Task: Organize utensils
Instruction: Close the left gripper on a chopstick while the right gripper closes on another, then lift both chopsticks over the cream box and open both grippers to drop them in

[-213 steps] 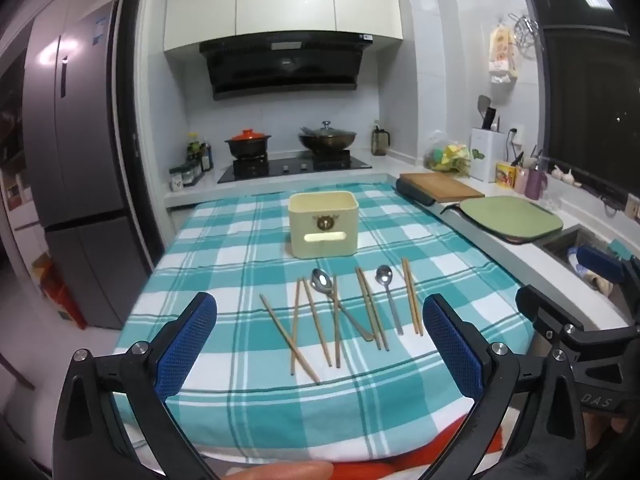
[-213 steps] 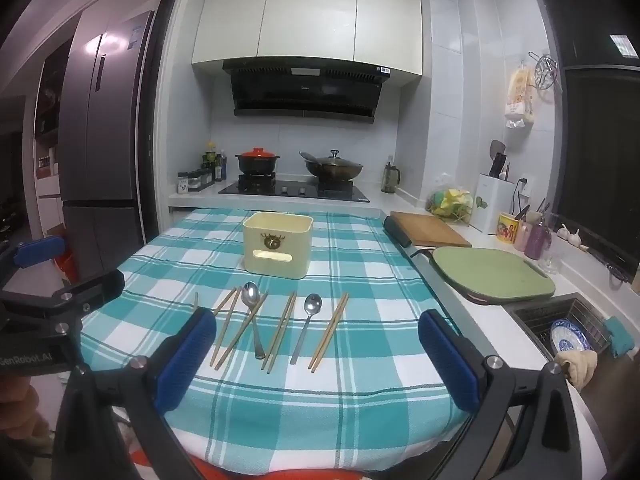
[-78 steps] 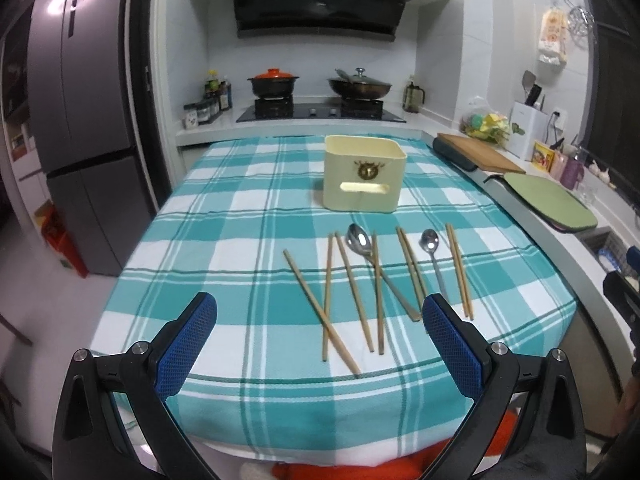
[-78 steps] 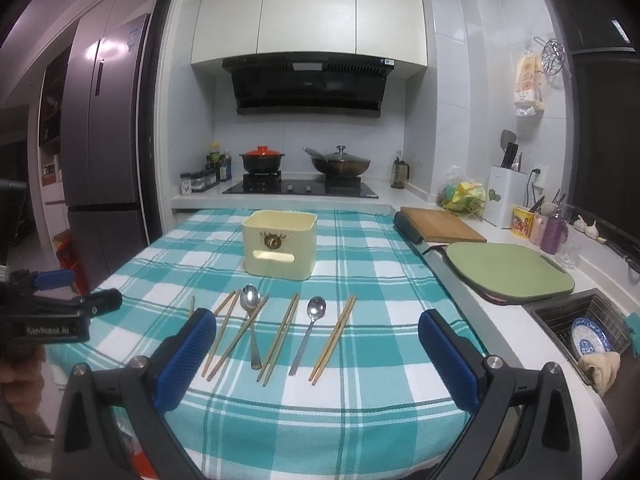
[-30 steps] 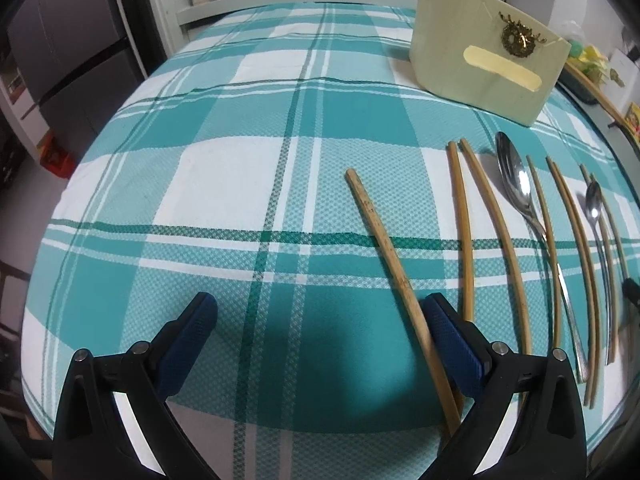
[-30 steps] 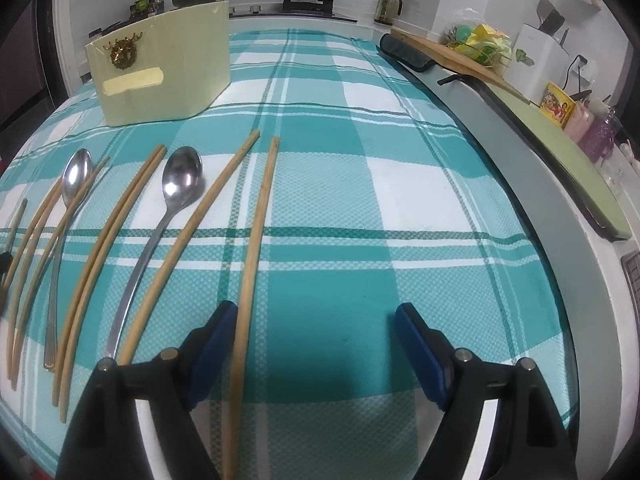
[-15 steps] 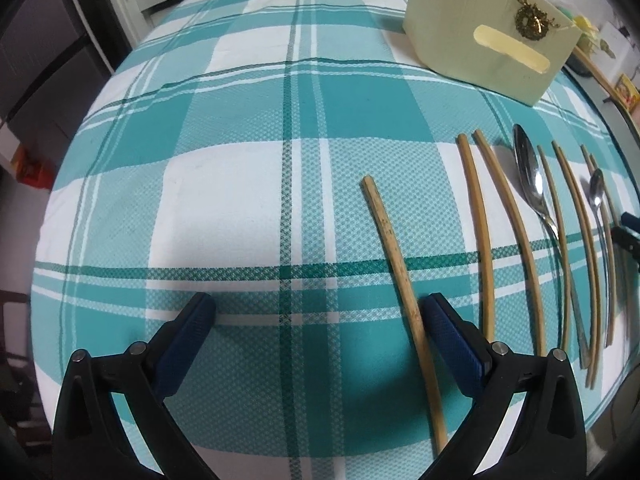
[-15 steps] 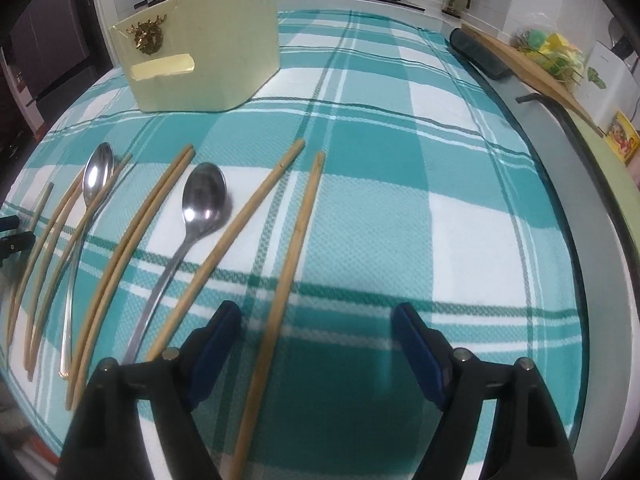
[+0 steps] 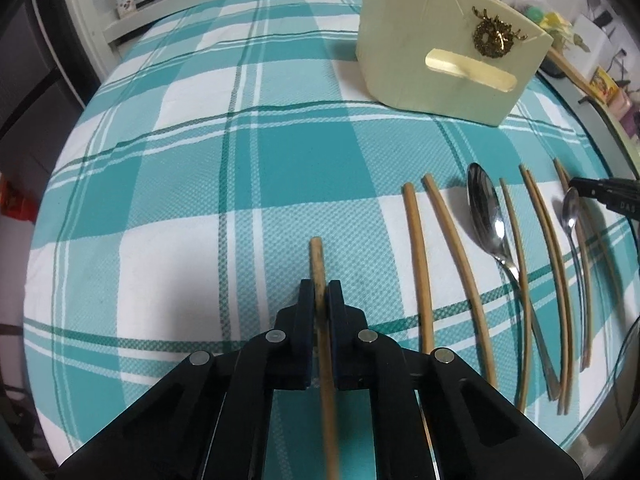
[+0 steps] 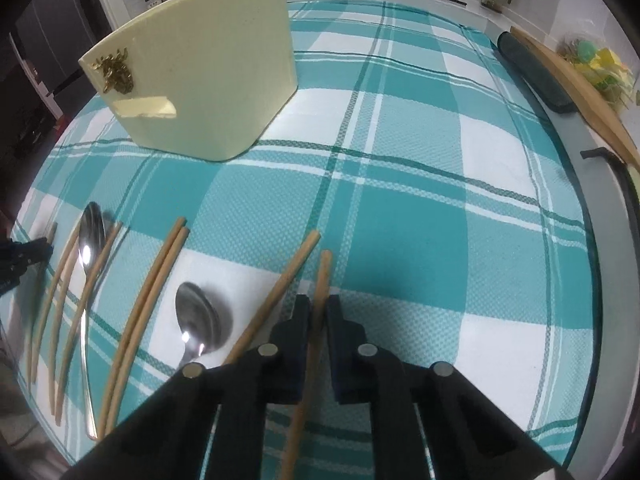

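Pinching the leftmost chopstick (image 9: 318,264) between its closed black fingers, the left gripper (image 9: 319,300) sits low over the teal checked tablecloth (image 9: 168,200), the stick's tip poking out just ahead of the jaws. To that gripper's right lie more chopsticks, a large spoon (image 9: 486,210) and a small spoon (image 9: 570,210), side by side on the cloth. Farther ahead and right stands the cream utensil box (image 9: 444,56). The right gripper (image 10: 316,316) is likewise clamped on the rightmost chopstick (image 10: 322,276), whose tip extends beyond the fingertips. Just left of it lies a neighbouring chopstick (image 10: 288,280), then the small spoon (image 10: 196,320). Ahead and to its left is the box (image 10: 200,80).
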Demonstrator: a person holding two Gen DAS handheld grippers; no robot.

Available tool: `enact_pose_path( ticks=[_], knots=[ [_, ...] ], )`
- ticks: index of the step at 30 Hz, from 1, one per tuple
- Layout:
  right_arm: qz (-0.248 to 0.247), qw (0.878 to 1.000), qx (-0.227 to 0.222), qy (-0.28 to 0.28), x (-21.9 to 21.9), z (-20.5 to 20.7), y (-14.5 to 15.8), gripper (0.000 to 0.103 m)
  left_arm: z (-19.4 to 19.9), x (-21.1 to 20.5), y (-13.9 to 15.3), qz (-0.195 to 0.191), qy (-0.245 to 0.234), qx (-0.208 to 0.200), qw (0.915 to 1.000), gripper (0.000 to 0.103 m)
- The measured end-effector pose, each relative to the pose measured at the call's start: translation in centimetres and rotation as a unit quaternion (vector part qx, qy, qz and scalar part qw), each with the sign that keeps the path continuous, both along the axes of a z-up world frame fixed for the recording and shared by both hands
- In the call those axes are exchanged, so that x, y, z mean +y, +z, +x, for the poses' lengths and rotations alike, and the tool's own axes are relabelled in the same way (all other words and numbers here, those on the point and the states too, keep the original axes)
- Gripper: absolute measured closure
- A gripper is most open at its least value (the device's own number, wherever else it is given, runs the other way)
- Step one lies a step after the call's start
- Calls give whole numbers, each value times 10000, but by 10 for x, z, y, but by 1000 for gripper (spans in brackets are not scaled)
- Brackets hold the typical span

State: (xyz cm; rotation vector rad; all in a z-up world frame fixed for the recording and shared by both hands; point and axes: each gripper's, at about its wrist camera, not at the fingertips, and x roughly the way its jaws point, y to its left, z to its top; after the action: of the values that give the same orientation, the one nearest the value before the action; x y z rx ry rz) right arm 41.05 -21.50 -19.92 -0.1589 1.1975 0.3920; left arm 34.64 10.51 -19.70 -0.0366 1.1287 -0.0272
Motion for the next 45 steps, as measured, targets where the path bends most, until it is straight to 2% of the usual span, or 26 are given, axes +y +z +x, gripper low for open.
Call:
enact_pose_path(
  ticks=[5,14,22,28,32,35,37,39,43,45],
  knots=[
    [590,9976,-113,-334,-15,-1,19,96,-13,14,38,-362,81,-607,9975,99],
    [1269,9836,-1227,-382,-22,-57,124,96,-45,26,124,-842,56,-1711,9816,99],
    [1604,9646,-2083,-224,-6,-90,196,96,-57,28,177,-1134,-73,-2309,9663,99],
    [1787,9454,-2719,-182,14,-82,242,96,-28,30,228,-1369,-163,-2684,9534,99],
    [1940,9293,-3136,-213,30,-50,281,96,4,26,272,-1388,-212,-3091,9406,99],
    [1961,9204,-3375,-211,42,-22,303,96,34,21,294,-1349,-209,-3323,9332,99],
    [1943,9178,-3455,-213,51,-1,309,96,57,15,298,-1262,-204,-3369,9328,99],
    [1878,9196,-3440,-271,58,21,306,96,79,8,293,-1193,-206,-3310,9358,99],
    [1701,9393,-2965,-295,74,62,279,96,125,-9,258,-1161,-320,-2733,9544,99],
    [1640,9509,-2607,-309,79,79,256,96,144,-18,235,-1136,-380,-2362,9643,99]
  ],
)
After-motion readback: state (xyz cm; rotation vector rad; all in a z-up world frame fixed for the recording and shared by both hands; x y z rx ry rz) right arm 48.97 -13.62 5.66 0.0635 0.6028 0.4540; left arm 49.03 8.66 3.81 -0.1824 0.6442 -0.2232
